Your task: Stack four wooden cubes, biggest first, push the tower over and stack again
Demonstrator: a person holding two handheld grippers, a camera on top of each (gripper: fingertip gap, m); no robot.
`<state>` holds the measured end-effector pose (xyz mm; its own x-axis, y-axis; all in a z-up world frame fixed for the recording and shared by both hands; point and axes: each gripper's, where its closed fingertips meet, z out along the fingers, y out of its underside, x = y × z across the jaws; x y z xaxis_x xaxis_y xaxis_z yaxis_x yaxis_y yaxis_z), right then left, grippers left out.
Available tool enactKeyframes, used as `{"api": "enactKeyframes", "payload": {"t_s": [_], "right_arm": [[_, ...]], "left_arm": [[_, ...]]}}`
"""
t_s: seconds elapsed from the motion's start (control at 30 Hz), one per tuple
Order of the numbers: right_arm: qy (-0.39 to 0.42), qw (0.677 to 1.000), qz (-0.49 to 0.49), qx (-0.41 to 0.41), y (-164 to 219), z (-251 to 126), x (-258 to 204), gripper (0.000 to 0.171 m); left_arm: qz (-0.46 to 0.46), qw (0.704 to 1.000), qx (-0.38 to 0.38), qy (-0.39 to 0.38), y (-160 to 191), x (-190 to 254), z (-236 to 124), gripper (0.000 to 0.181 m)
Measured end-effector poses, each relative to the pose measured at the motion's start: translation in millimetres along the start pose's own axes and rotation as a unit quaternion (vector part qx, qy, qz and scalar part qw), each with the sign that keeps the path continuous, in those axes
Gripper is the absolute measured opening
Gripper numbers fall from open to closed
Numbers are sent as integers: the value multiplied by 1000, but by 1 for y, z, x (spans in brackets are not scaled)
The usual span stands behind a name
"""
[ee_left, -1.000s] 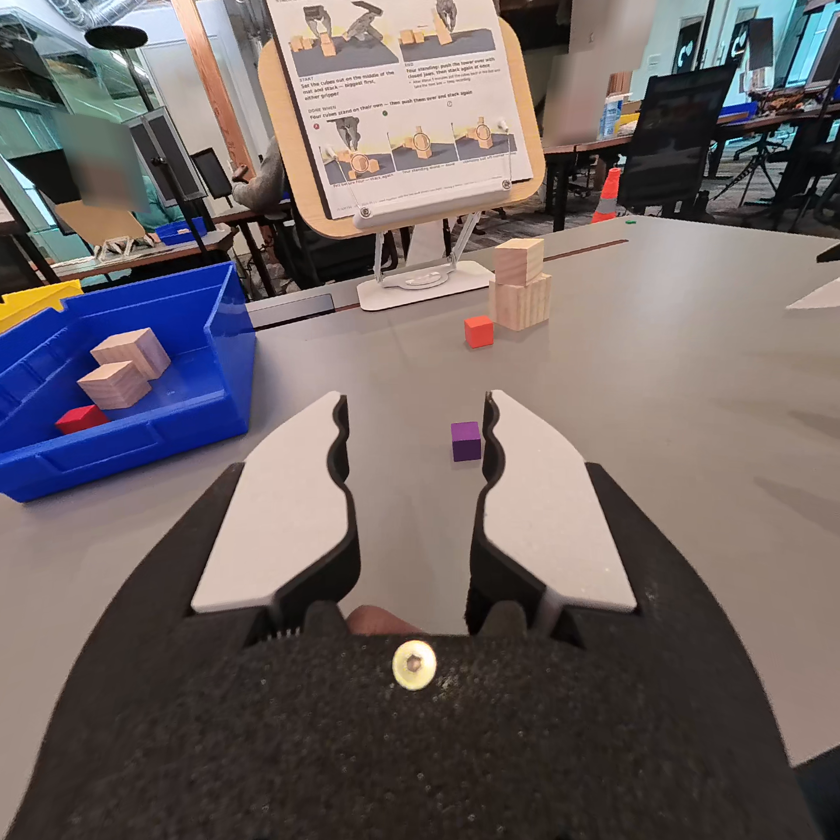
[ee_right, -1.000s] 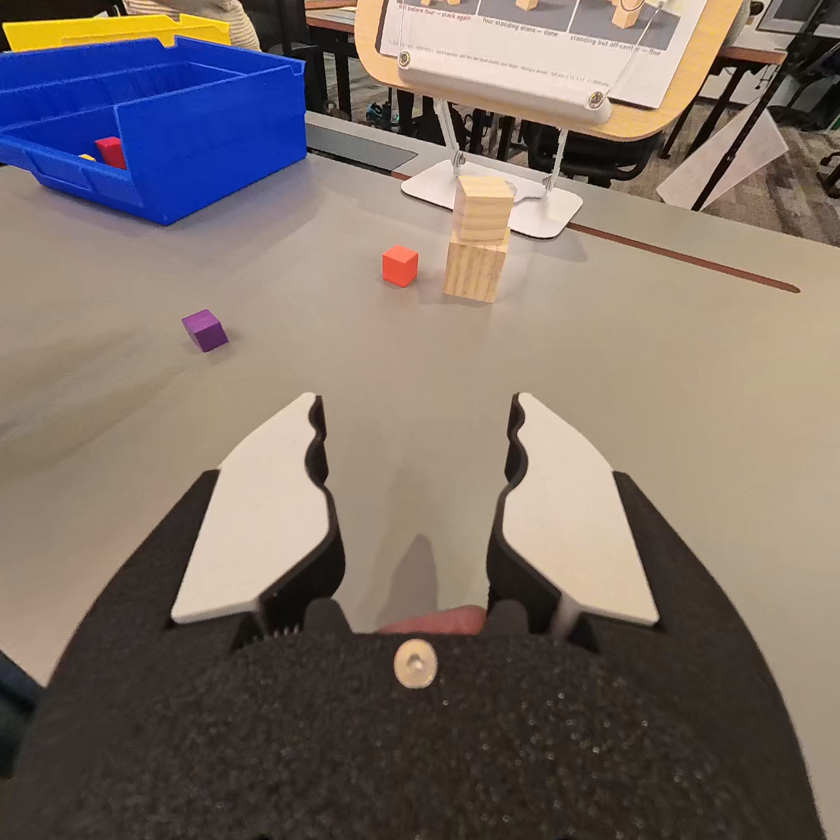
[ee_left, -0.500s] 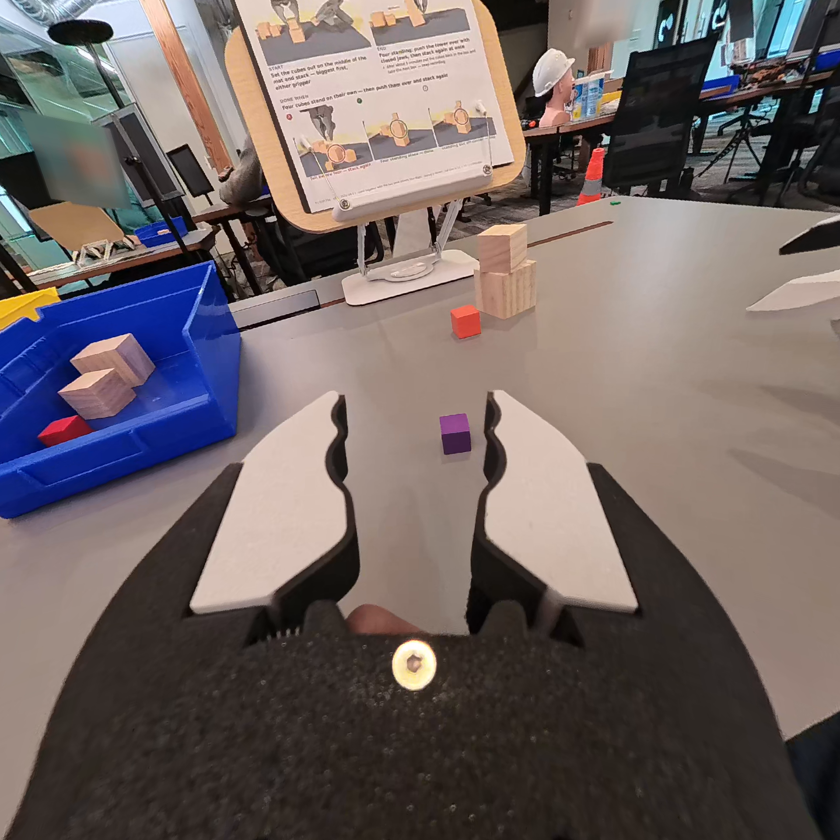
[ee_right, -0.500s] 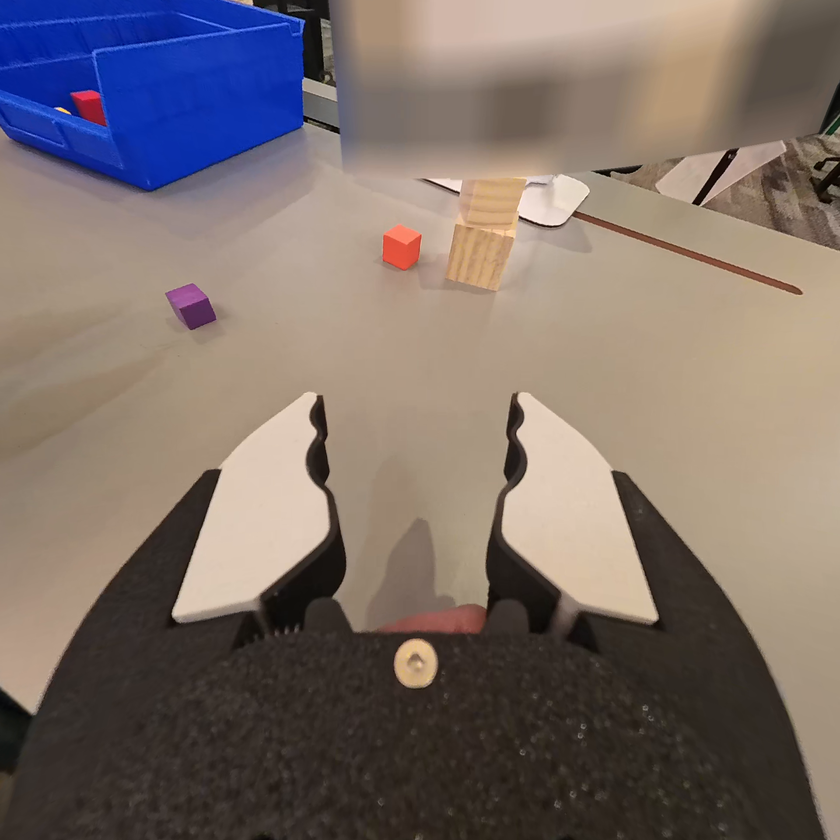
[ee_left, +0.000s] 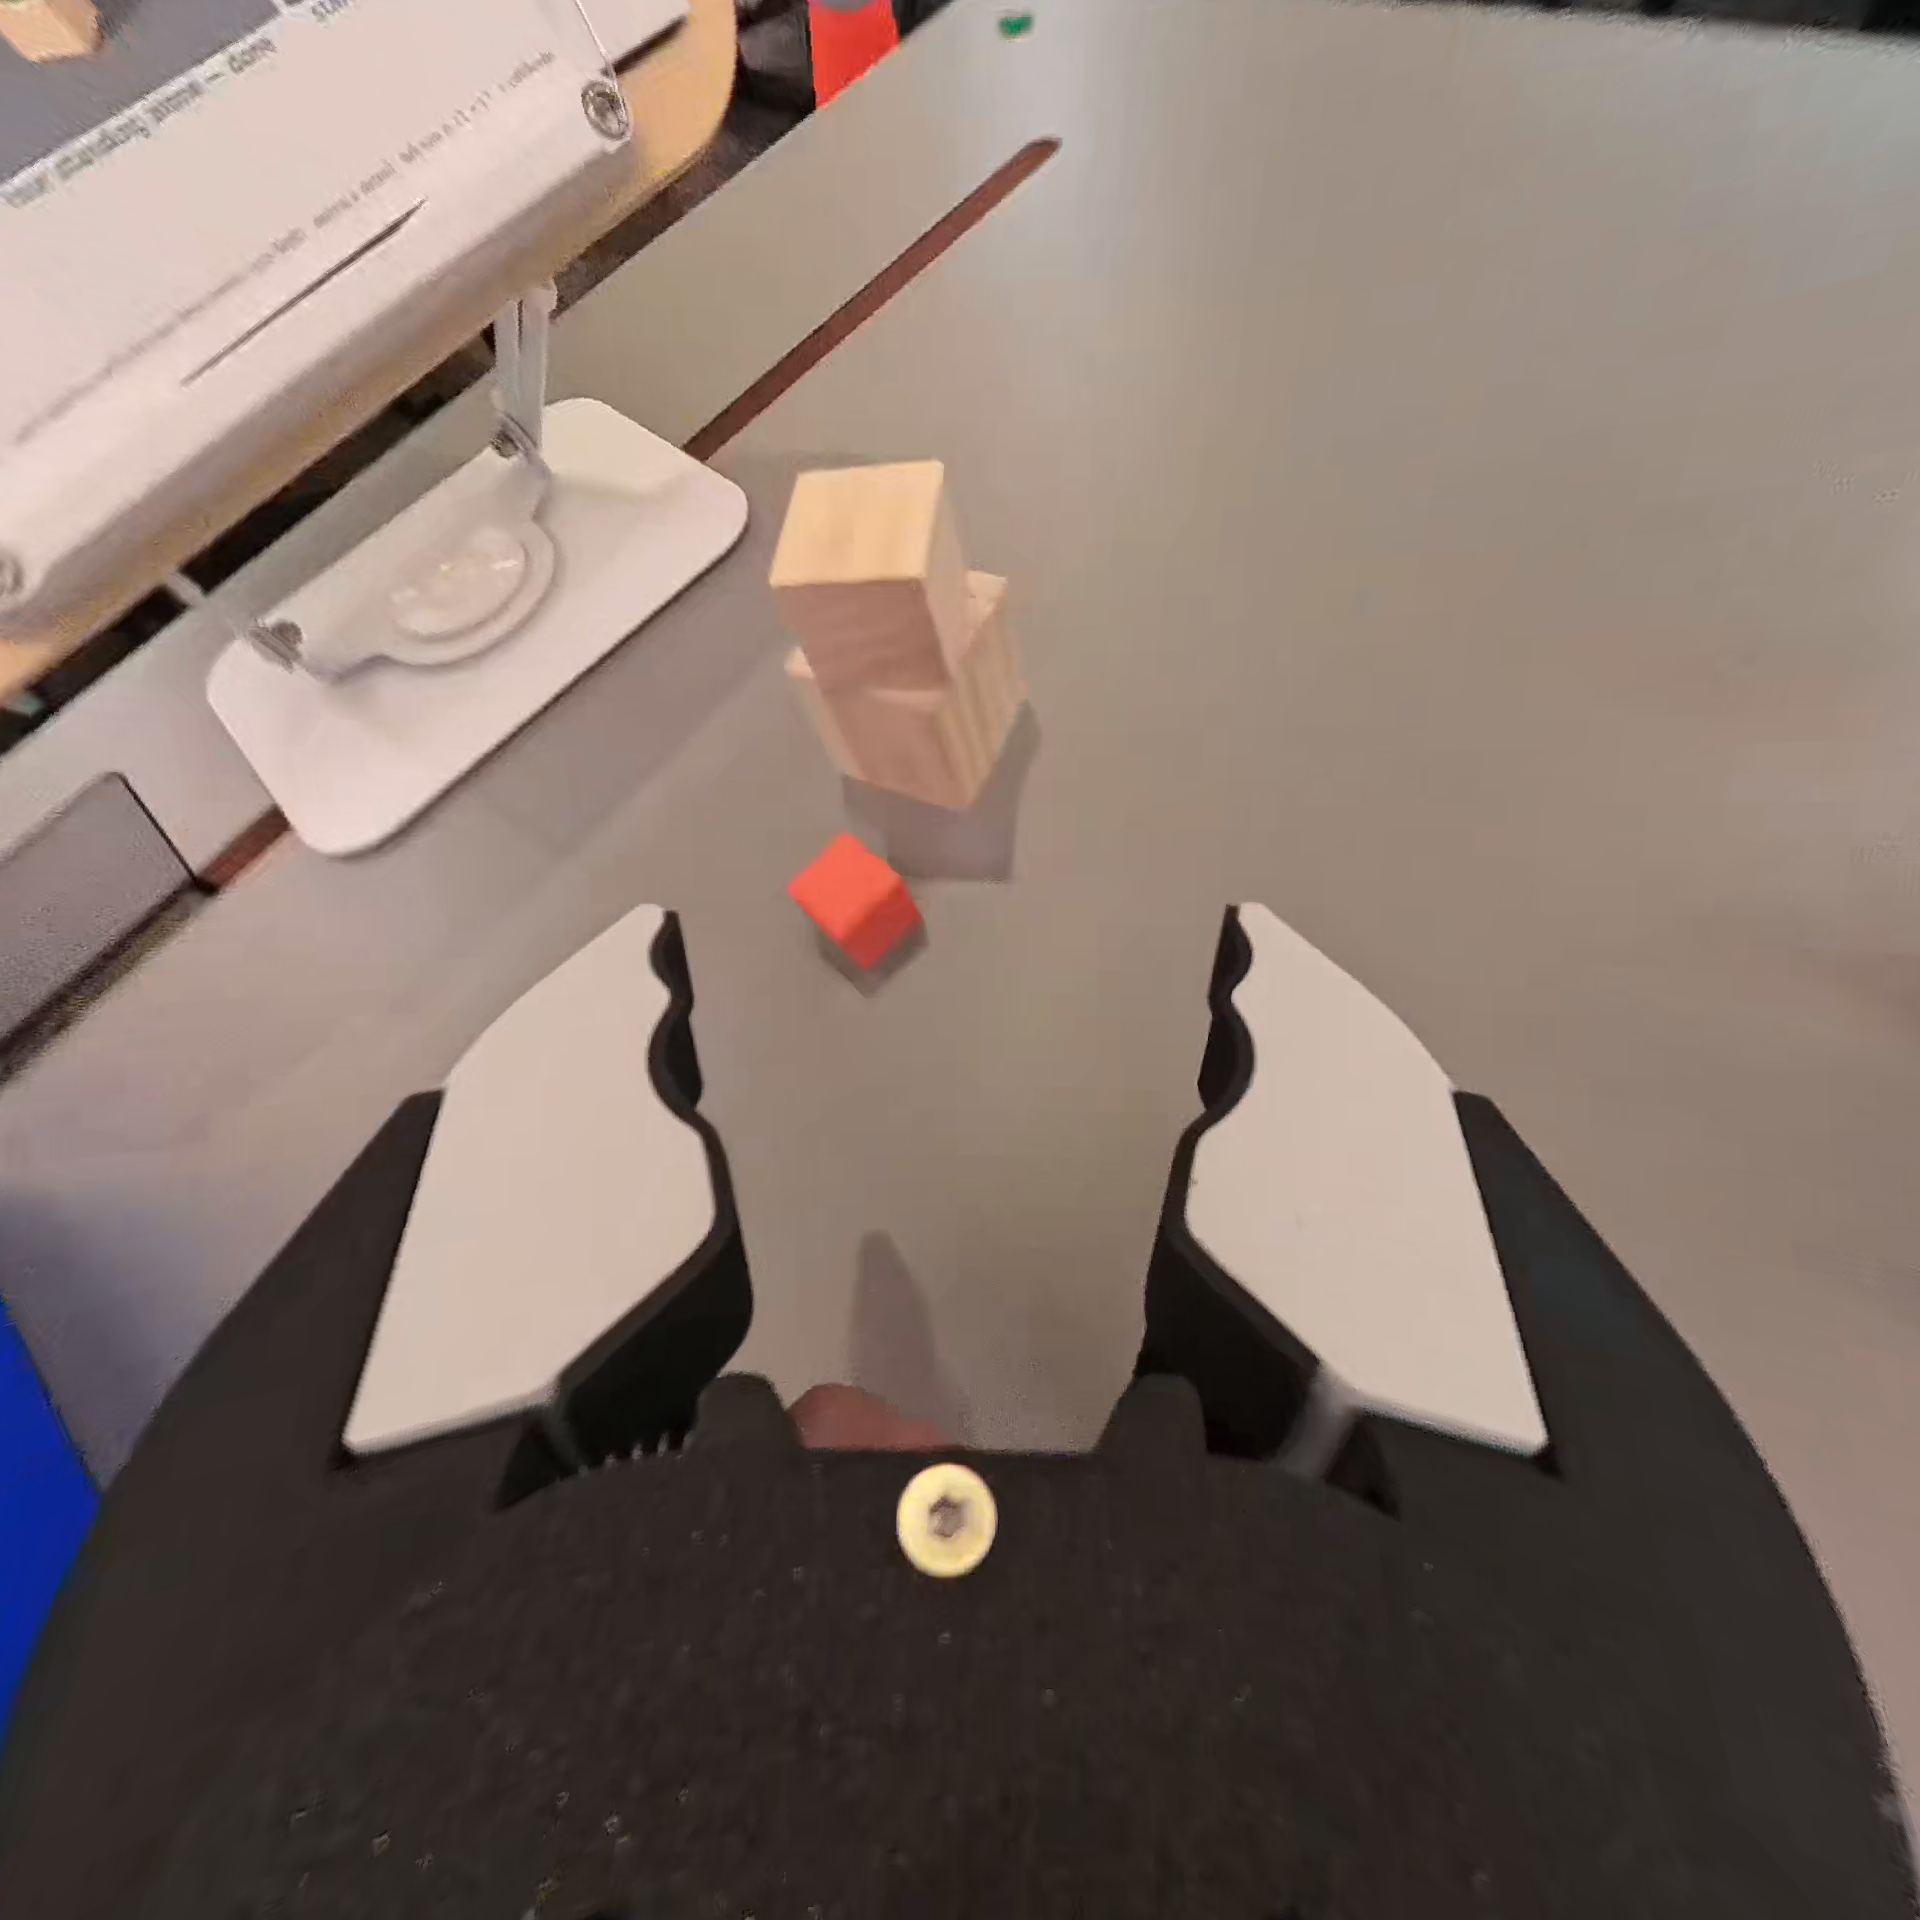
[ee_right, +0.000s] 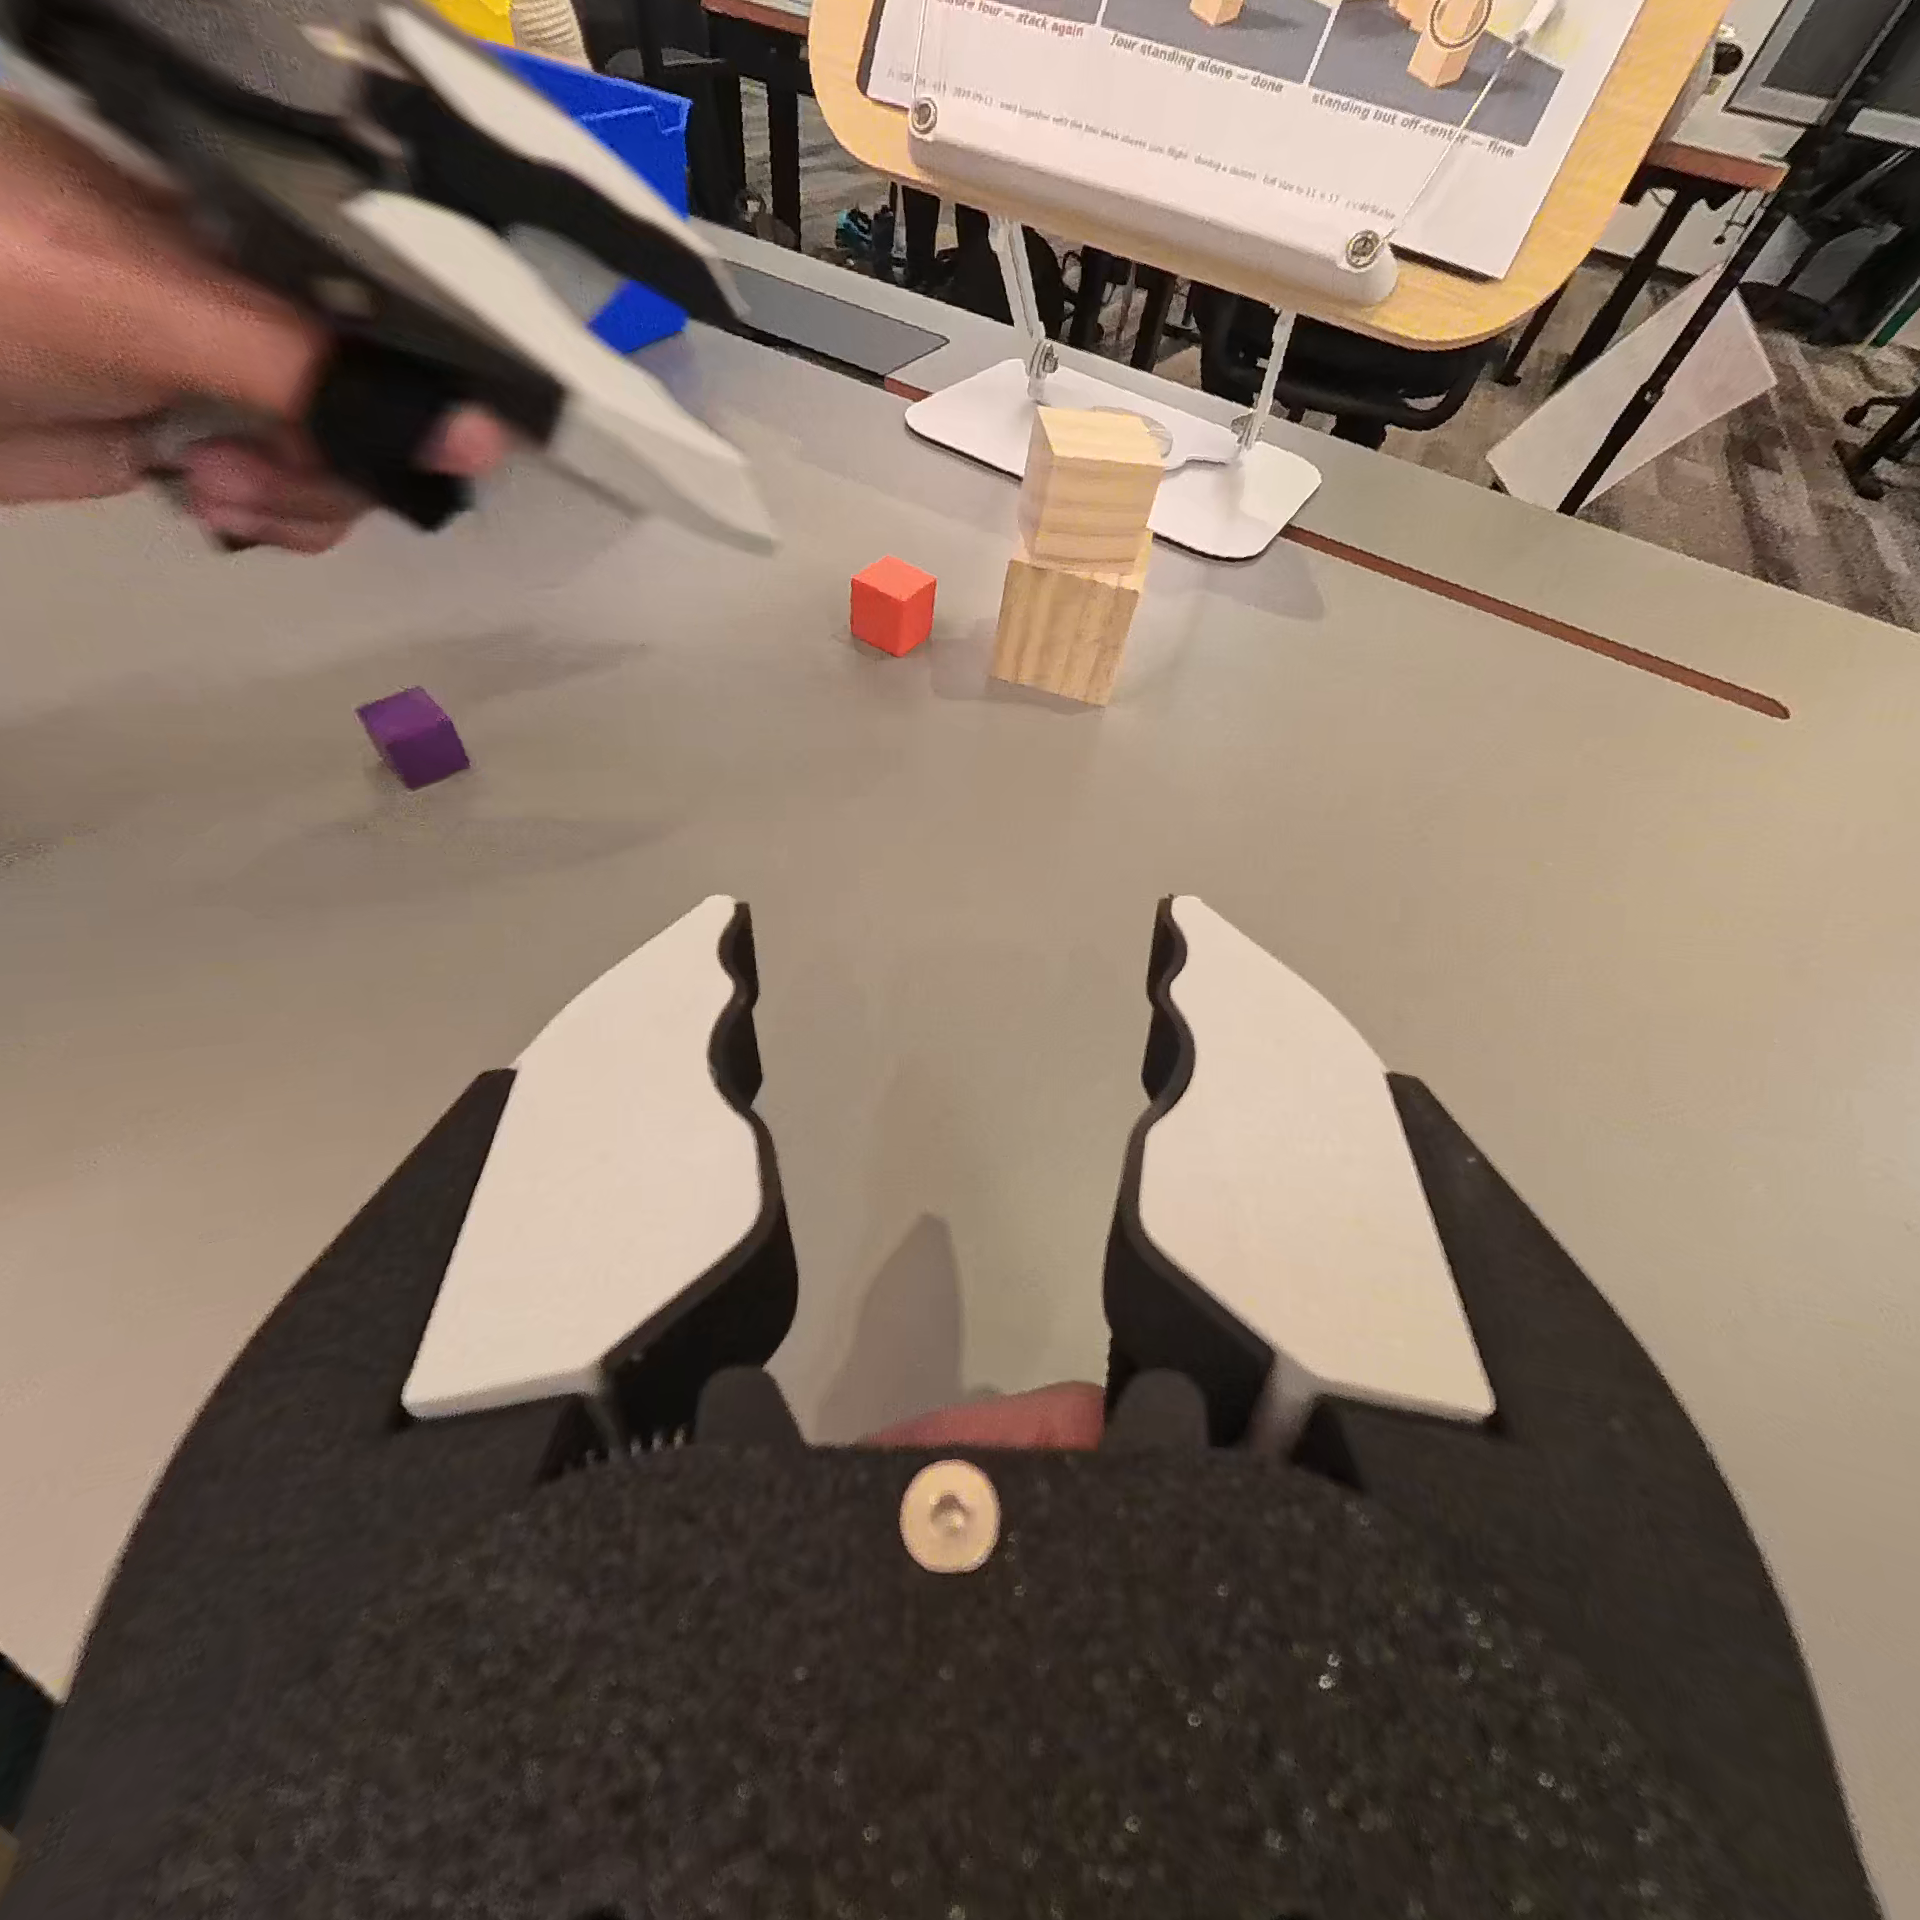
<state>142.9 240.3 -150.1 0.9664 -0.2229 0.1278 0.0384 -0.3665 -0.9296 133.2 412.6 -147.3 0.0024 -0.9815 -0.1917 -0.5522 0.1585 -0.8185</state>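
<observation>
Right gripper (ee_right: 951,914): spread, empty, hanging low over the bare table (ee_right: 1455,935), well back from the work.

Left gripper (ee_left: 951,920): spread, empty, angled down. In its own view the red cube (ee_left: 854,902) lies just past the tips at 12 o'clock, slightly left of centre, turned corner-on. In the right view the purple cube (ee_right: 414,738) sits apart at 9 o'clock from the red cube.

Tower (ee_right: 1081,566): 2 wooden cubes, the upper one smaller and twisted on the lower, just beyond the red cube at 1 o'clock. The stand (ee_left: 468,634) is behind it.

Judgement: 2 of 4 placed; the red cube is next. Recommended: twist the wrist to meet flat faces, centre the cube between the tips, close gently, lift clear, then lower squarely without nudging the twisted upper cube.
</observation>
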Motion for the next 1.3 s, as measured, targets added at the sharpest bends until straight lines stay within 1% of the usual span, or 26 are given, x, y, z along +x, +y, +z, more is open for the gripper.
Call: {"api": "enactKeyframes", "payload": {"t_s": [0.07,0.1,0.17,0.23,0.27,0.3,0.33,0.37,0.47,0.6,0.67,0.83,0.93,1.03,1.07,1.1,1.2,1.3], "right_arm": [[3,1000,1,-1,2,-1,4,72],[4,1000,3,-1,3,-1,6,72],[7,1000,8,-4,6,-2,11,71],[9,1000,16,-7,9,-3,16,71],[11,1000,21,-8,11,-4,19,71],[12,1000,25,-9,13,-5,22,71],[12,999,30,-9,14,-5,24,70],[12,999,34,-9,15,-6,25,70],[15,999,38,-11,18,-8,30,69],[14,999,44,-13,19,-7,33,69],[13,999,44,-12,19,-6,34,68],[3,999,44,-17,19,-1,31,66],[-4,999,43,-22,22,4,29,66],[-10,998,44,-31,27,8,25,66],[-12,998,43,-33,28,9,25,66],[-12,998,42,-35,29,9,25,66],[-14,998,42,-38,31,10,25,66],[-15,998,45,-44,36,12,26,66]], "left_arm": [[2,999,-41,19,-4,-7,34,105],[-4,998,-53,31,-9,-7,49,106],[2,998,-61,19,-21,-15,72,102],[5,997,-77,23,-28,-15,91,94],[5,996,-82,25,-30,-16,97,86],[9,996,-89,25,-31,-17,101,69],[15,996,-88,22,-33,-20,102,51],[20,996,-81,24,-35,-22,102,45],[30,994,-92,53,-35,-25,102,45],[56,990,-74,106,-47,-25,103,45],[53,988,-67,127,-52,-25,104,45],[54,986,-70,140,-43,-27,110,45],[64,984,-55,156,-38,-24,108,45],[94,982,-25,165,-41,-19,106,45],[106,980,-13,169,-42,-17,103,49],[114,980,-10,163,-43,-17,101,66],[120,977,-33,175,-38,-11,94,98],[147,973,-57,166,-31,-9,100,109]]}}
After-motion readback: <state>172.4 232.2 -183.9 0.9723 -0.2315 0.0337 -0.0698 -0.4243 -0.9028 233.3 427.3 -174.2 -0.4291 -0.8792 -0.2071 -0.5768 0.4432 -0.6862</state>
